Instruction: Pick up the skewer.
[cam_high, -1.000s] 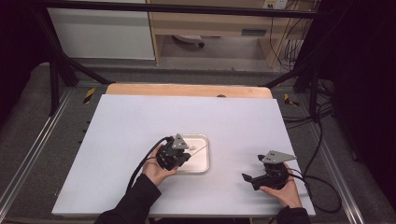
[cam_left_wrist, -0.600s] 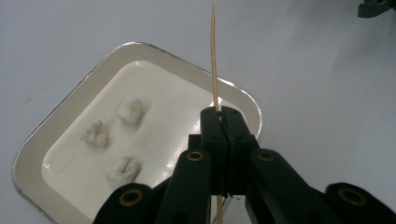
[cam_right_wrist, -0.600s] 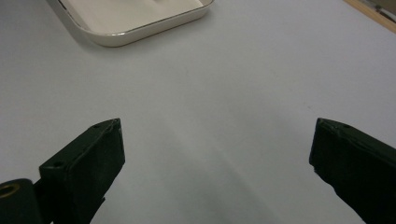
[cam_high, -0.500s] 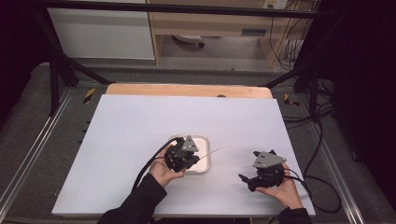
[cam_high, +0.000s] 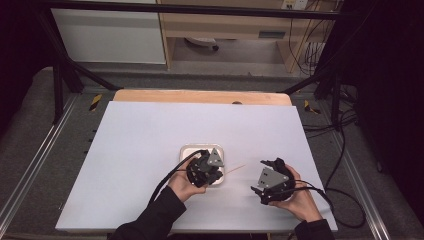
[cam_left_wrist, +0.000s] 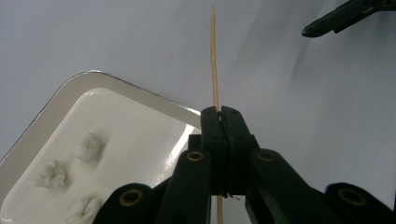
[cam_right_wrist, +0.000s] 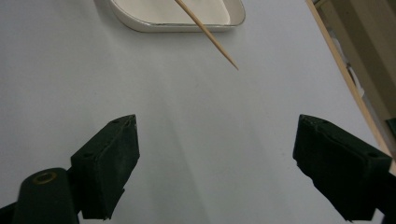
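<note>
The bench (cam_high: 150, 150) carries a white tray (cam_left_wrist: 135, 135) with three white lumps (cam_left_wrist: 86, 144) inside. The left hand-held gripper (cam_high: 205, 170) is above the tray's corner, its jaws clamped on a thin wooden skewer (cam_left_wrist: 214, 60) that points toward the right one. The right hand-held gripper (cam_right_wrist: 217, 163) hangs near the skewer's tip; its jaws are wide apart, have just been closing a little, and nothing is between them.

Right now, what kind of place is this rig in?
Probably a lab data-collection bench: a white table inside a black frame, trailing cables, and hand-held grippers, the left gripper pinching a wooden skewer.
</note>
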